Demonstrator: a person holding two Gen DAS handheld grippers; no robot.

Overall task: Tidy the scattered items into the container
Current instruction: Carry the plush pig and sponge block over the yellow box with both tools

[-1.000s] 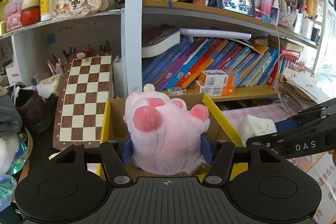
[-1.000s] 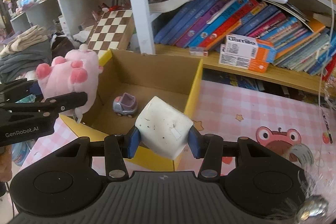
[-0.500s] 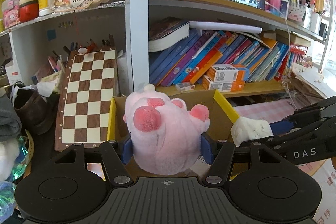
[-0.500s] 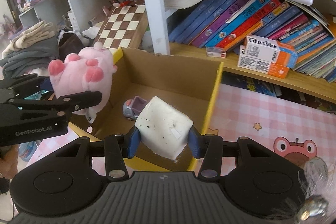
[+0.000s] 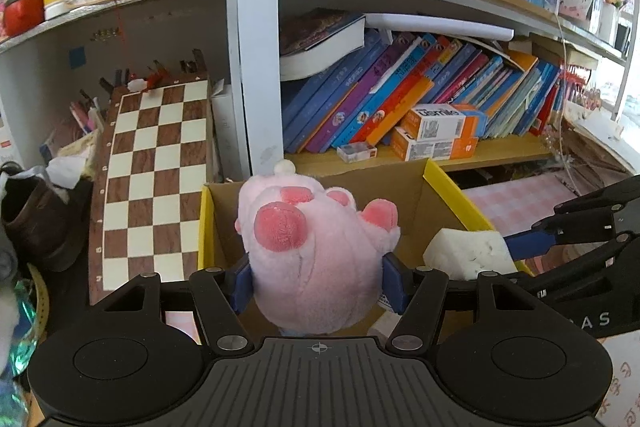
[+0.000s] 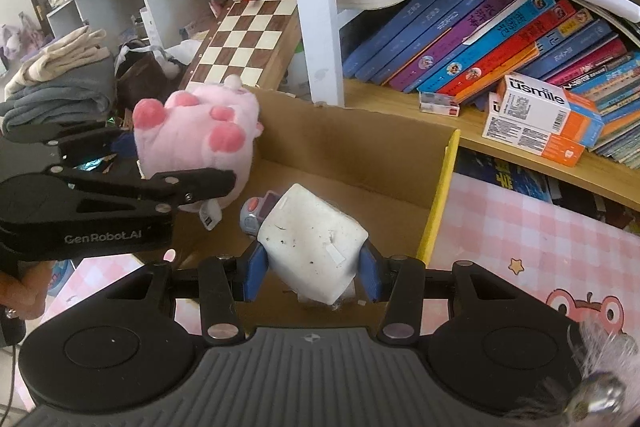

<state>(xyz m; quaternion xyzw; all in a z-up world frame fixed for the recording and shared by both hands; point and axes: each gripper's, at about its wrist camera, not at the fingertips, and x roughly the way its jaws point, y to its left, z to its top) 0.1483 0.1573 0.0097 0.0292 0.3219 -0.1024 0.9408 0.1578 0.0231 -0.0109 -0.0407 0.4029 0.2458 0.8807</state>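
Fluffy cloth plush, rough white foam block, matt cardboard box

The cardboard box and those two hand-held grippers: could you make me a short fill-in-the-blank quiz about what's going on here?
1. The left hand-held gripper is shut on a ____ plush toy.
2. The right hand-held gripper holds a white ____.
3. Already on the floor of the cardboard box lies a small toy ____.
4. Leaning against the shelf behind the box is a brown and cream ____.

Missing words: pink; foam block; car; chessboard.
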